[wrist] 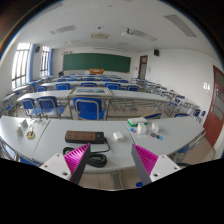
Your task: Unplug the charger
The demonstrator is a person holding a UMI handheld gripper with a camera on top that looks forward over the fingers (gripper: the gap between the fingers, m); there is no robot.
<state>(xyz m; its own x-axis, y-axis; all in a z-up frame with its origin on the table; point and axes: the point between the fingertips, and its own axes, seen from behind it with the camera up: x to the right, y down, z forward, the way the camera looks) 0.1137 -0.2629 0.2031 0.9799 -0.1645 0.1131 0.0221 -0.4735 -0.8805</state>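
The claw (112,160) is spread wide, its two pink-padded fingers (78,156) well apart and holding nothing, hanging above the near edge of the pale worktop (40,132).

Just ahead of the fingers, a little toward the left one, lies a long dark rectangular power strip (82,136) flat on the worktop. The charger itself I cannot pick out for certain; it is probably a small plug body seated in that strip. A small dark upright object (27,129) stands well off to the left of the claw, and a cluster of small white and greenish items (140,127) sits ahead of the right finger.

The step in hand looks like the approach, with nothing yet gripped. To do it well, the claw should come down over the strip with the fingers on either side of the plug body, squared to its flat faces. Close on the body, not the cord, then pull straight out along the pins. The strip seems loose, so it may lift with the plug.

Beyond the worktop stand rows of desks with blue chairs (88,108) and a green chalkboard (96,62).
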